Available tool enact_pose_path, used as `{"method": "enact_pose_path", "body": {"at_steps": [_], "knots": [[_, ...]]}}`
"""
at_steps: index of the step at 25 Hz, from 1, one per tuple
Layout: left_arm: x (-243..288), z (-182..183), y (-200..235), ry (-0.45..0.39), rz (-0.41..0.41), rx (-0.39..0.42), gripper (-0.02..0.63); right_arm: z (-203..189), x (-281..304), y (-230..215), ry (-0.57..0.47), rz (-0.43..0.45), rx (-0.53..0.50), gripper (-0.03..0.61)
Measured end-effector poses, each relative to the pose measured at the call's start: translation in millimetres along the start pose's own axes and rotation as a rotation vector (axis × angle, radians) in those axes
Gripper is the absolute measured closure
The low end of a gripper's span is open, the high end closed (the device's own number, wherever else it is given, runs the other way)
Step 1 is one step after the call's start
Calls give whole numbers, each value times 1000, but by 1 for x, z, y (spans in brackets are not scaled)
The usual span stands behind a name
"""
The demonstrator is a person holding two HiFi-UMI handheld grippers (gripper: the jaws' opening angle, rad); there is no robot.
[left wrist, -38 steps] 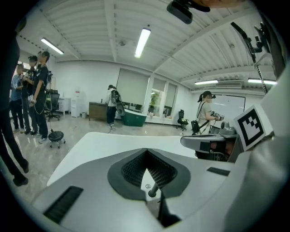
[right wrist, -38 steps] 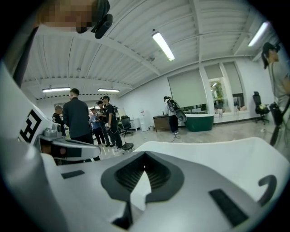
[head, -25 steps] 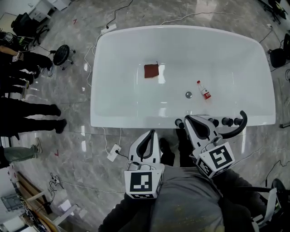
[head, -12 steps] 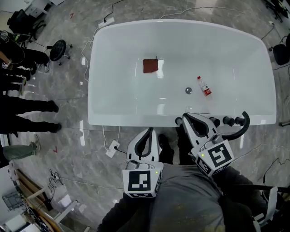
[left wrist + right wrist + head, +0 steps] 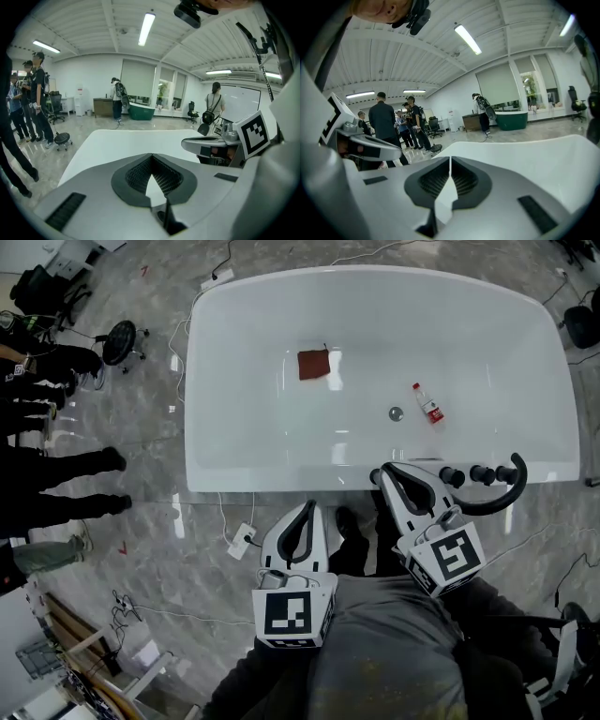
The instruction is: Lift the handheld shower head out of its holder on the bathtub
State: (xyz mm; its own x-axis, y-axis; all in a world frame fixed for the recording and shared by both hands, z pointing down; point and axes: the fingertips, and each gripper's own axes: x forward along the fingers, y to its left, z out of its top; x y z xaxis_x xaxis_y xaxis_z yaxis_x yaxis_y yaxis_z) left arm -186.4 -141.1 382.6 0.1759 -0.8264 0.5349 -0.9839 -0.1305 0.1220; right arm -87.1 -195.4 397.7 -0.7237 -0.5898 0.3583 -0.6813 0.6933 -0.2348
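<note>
The black handheld shower head (image 5: 506,495) curves out of its holder on the near right rim of the white bathtub (image 5: 244,479), beside three black knobs (image 5: 481,473). My right gripper (image 5: 382,472) is shut and empty, its tips at the tub's near rim, left of the knobs and apart from the shower head. My left gripper (image 5: 309,509) is also shut and empty, held lower, just short of the rim over the floor. In the left gripper view the jaws (image 5: 151,155) meet with the tub (image 5: 126,140) beyond. The right gripper view shows its jaws (image 5: 450,159) together.
Inside the tub lie a brown-red cloth (image 5: 313,364), a small bottle with a red label (image 5: 429,404) and the drain (image 5: 396,413). A power strip (image 5: 242,540) and cables lie on the marble floor. People's legs (image 5: 66,474) and a wheeled stool (image 5: 122,341) are at the left.
The head view has shifted a little, so the tub sits slightly higher in the picture. Both grippers stay shut and in about the same place.
</note>
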Motion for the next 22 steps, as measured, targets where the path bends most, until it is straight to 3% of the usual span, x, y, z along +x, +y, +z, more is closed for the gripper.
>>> {"method": "enact_pose_path", "body": {"at_steps": [5, 14, 22], "knots": [[-9, -8, 2, 11, 2, 6, 611, -7, 0, 3, -3, -14, -6, 574], [-22, -23, 7, 34, 17, 14, 611, -19, -1, 10, -21, -37, -13, 486], [-18, -37, 13, 58, 16, 22, 611, -35, 4, 2, -24, -78, -41, 445]]}}
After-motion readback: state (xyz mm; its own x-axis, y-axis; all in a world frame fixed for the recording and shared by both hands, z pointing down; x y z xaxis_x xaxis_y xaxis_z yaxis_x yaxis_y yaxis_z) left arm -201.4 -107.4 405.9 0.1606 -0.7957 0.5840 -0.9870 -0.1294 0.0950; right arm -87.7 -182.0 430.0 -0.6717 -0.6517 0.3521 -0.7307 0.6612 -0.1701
